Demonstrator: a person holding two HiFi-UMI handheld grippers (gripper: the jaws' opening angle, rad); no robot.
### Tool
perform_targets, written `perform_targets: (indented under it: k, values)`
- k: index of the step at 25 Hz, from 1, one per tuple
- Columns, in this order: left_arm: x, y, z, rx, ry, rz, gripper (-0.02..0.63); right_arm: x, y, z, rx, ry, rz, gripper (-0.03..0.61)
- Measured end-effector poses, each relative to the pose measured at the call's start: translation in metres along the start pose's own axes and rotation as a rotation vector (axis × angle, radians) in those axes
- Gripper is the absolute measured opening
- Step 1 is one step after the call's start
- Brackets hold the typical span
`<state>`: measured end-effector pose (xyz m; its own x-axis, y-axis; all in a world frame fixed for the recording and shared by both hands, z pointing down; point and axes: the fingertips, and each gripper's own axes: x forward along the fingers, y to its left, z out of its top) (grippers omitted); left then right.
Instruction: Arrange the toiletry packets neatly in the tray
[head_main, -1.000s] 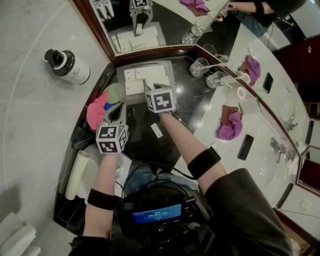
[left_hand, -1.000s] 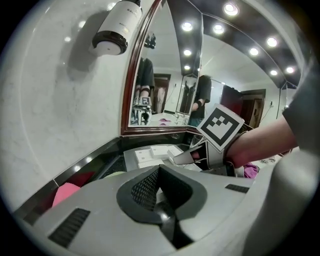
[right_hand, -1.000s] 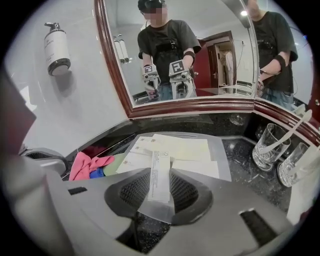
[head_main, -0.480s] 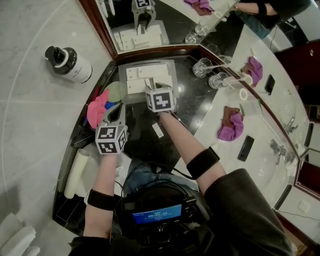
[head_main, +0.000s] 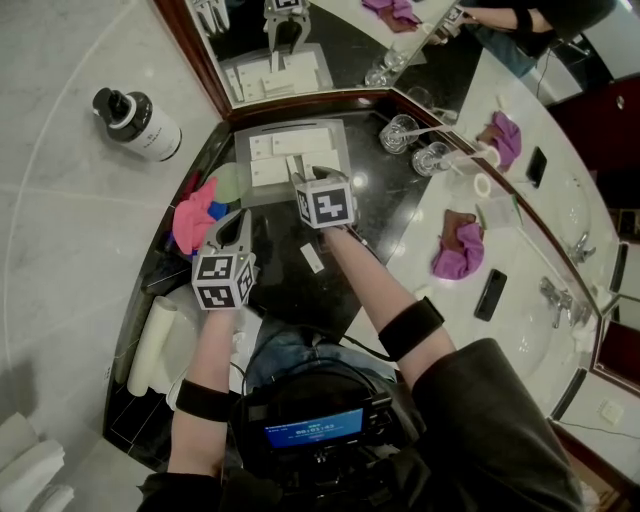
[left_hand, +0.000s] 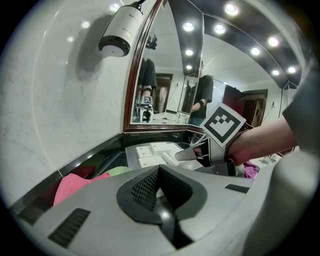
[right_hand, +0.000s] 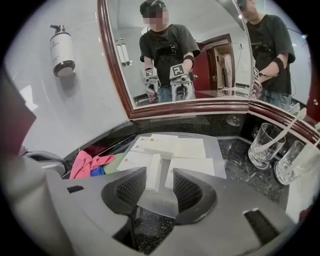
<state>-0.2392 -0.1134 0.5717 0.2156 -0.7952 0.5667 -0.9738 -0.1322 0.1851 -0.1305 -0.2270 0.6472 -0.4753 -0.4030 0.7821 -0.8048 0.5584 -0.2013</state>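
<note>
A grey tray (head_main: 341, 150) on the black counter holds several flat white toiletry packets (right_hand: 172, 145). My right gripper (right_hand: 160, 187) hovers over the tray's near edge. Its jaws have just been opening and stand apart. A narrow white packet (right_hand: 154, 172) lies in the tray just beyond the gap, and neither pad touches it. From above, the right gripper (head_main: 300, 172) points into the tray. My left gripper (left_hand: 161, 175) is shut on nothing and hangs to the left of the tray, near a pink cloth (head_main: 195, 218). One loose packet (head_main: 313, 258) lies on the counter below the tray.
Two glasses (head_main: 400, 133) with sticks stand to the right of the tray. A soap bottle (head_main: 140, 122) is mounted on the marble wall at the left. A mirror runs behind the tray. A rolled towel (head_main: 152, 345), a purple cloth (head_main: 460, 250) and a phone (head_main: 492, 293) lie farther off.
</note>
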Motion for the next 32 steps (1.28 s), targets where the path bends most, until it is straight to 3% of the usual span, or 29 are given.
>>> perform_targets:
  k: [5, 12, 25, 32]
  values:
    - [-0.014, -0.014, 0.005, 0.009, -0.021, 0.004, 0.0, -0.025, 0.0, -0.004, -0.025, -0.027, 0.033, 0.172]
    - [-0.044, -0.042, 0.008, 0.007, -0.057, 0.016, 0.0, -0.079, -0.001, -0.019, -0.081, -0.067, 0.069, 0.036]
    - [-0.093, -0.097, -0.009, 0.021, -0.098, 0.03, 0.0, -0.178, -0.012, -0.059, -0.275, -0.147, 0.086, 0.016]
    - [-0.126, -0.117, -0.028, -0.006, -0.109, 0.051, 0.0, -0.218, -0.017, -0.1, -0.287, -0.167, 0.109, 0.014]
